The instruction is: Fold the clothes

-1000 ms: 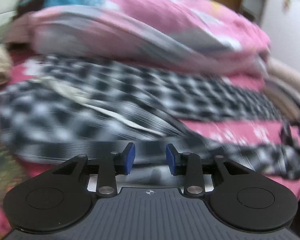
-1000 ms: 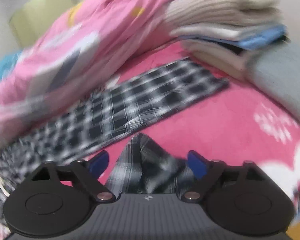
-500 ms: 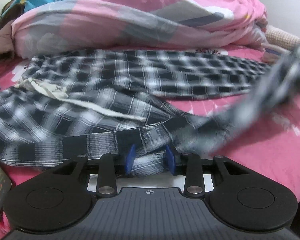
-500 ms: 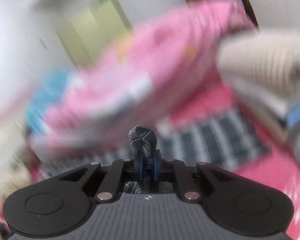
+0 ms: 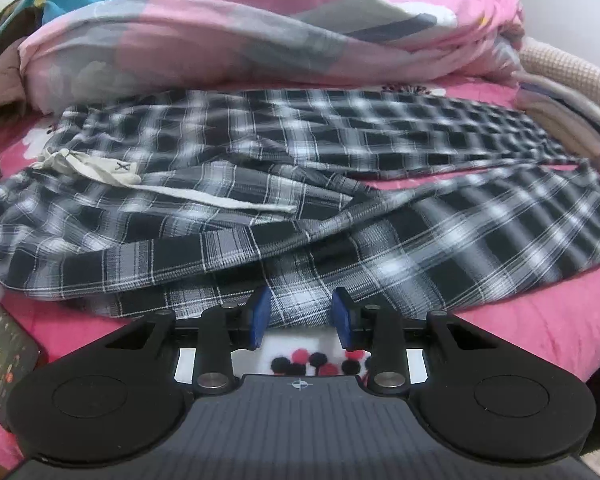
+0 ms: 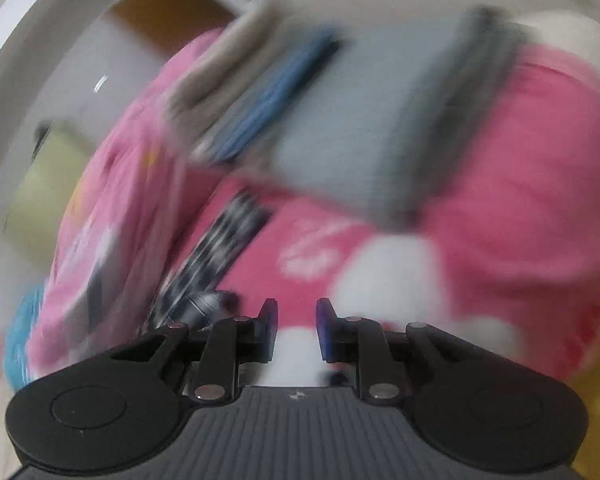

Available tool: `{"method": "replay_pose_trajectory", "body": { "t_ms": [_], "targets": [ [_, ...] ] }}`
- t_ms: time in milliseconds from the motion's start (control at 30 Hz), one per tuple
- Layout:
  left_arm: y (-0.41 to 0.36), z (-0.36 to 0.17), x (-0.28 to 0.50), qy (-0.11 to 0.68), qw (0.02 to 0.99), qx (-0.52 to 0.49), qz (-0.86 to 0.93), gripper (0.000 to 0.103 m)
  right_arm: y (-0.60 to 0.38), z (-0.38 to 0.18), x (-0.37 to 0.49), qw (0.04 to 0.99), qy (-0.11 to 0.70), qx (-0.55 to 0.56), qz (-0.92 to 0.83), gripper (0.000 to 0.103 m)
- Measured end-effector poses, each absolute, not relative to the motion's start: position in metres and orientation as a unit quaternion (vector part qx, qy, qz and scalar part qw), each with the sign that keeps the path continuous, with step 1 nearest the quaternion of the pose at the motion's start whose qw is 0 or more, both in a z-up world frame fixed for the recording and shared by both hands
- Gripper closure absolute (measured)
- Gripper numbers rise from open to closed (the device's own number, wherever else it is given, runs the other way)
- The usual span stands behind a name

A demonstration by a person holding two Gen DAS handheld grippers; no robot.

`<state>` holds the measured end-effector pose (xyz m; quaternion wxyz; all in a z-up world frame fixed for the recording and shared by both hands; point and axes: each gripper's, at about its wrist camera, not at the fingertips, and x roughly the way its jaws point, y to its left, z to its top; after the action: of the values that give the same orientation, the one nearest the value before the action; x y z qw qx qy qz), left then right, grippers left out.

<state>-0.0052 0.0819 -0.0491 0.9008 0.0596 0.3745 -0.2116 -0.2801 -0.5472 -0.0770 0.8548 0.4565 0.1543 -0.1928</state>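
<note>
- The left gripper [image 5: 299,313] sits low at the near edge of the bed, jaws parted; plaid cloth shows in the gap between the blue pads [image 5: 260,316], but they do not pinch it.
- A phone [image 5: 4,354] lies on the pink bedsheet [image 5: 540,320] just left of that gripper.
- The plaid trousers [image 5: 300,184] lie spread across the sheet right in front, long axis running left to right: waistband with its white drawstring [image 5: 100,170] at the left, both legs pointing right, the near leg lapped over the gripper's tips.
- Behind them a pink quilt [image 5: 260,32] is heaped, with folded clothes [image 5: 564,92] at the far right.
- The right gripper [image 6: 297,322] is released and holds nothing; its view is badly blurred, showing a strip of plaid to its left and the folded stack [image 6: 320,128] beyond.
</note>
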Motion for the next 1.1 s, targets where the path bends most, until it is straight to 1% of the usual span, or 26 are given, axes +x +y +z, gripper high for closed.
{"method": "replay_pose_trajectory", "body": {
  "t_ms": [100, 167, 233, 300, 367, 433, 500, 667, 700, 733, 800, 833, 867, 967, 1033, 1067, 1100],
  "targets": [
    [0.08, -0.045, -0.004, 0.363, 0.903, 0.061, -0.22, 0.07, -0.537, -0.061, -0.286, 0.867, 0.148, 0.437, -0.187, 0.078],
    [0.074, -0.044, 0.0, 0.358, 0.905, 0.063, -0.222, 0.07, -0.522, -0.045, -0.261, 0.885, 0.162, 0.406, -0.158, 0.073],
    [0.067, -0.044, 0.002, 0.35, 0.907, 0.067, -0.226, 0.07, -0.503, -0.027, -0.223, 0.904, 0.187, 0.367, -0.113, 0.063],
    [0.058, -0.044, 0.005, 0.342, 0.908, 0.075, -0.231, 0.07, -0.48, -0.017, -0.183, 0.91, 0.217, 0.345, -0.077, 0.062],
    [0.048, -0.045, 0.008, 0.338, 0.906, 0.081, -0.242, 0.07, -0.465, -0.014, -0.149, 0.898, 0.25, 0.358, -0.057, 0.062],
    [0.038, -0.046, 0.015, 0.337, 0.902, 0.086, -0.256, 0.069, -0.46, -0.016, -0.114, 0.874, 0.282, 0.394, -0.045, 0.062],
    [0.025, -0.046, 0.024, 0.336, 0.897, 0.093, -0.271, 0.069, -0.46, -0.018, -0.091, 0.855, 0.301, 0.417, -0.058, 0.062],
    [-0.006, -0.047, 0.046, 0.341, 0.878, 0.117, -0.316, 0.069, -0.486, -0.022, -0.053, 0.792, 0.37, 0.474, -0.108, 0.051],
    [-0.01, -0.049, 0.048, 0.341, 0.873, 0.125, -0.324, 0.069, -0.493, -0.024, -0.048, 0.773, 0.386, 0.49, -0.114, 0.046],
    [-0.014, -0.051, 0.049, 0.342, 0.869, 0.134, -0.332, 0.069, -0.498, -0.024, -0.041, 0.757, 0.404, 0.499, -0.118, 0.044],
    [-0.021, -0.055, 0.053, 0.343, 0.86, 0.15, -0.348, 0.069, -0.505, -0.022, -0.028, 0.743, 0.436, 0.491, -0.133, 0.042],
    [-0.025, -0.057, 0.055, 0.343, 0.855, 0.158, -0.356, 0.07, -0.509, -0.021, -0.021, 0.735, 0.451, 0.486, -0.141, 0.037],
    [-0.029, -0.059, 0.056, 0.344, 0.85, 0.166, -0.364, 0.07, -0.511, -0.02, -0.013, 0.73, 0.469, 0.474, -0.15, 0.036],
    [-0.035, -0.064, 0.057, 0.336, 0.842, 0.182, -0.381, 0.072, -0.513, -0.026, 0.015, 0.704, 0.523, 0.451, -0.167, 0.035],
    [-0.034, -0.065, 0.055, 0.326, 0.842, 0.18, -0.39, 0.08, -0.511, -0.031, 0.031, 0.698, 0.554, 0.417, -0.182, 0.035],
    [-0.033, -0.065, 0.054, 0.321, 0.842, 0.179, -0.395, 0.081, -0.508, -0.035, 0.038, 0.695, 0.567, 0.397, -0.191, 0.036],
    [-0.033, -0.065, 0.053, 0.317, 0.843, 0.178, -0.397, 0.082, -0.505, -0.039, 0.043, 0.692, 0.58, 0.381, -0.197, 0.04]
  ]
}}
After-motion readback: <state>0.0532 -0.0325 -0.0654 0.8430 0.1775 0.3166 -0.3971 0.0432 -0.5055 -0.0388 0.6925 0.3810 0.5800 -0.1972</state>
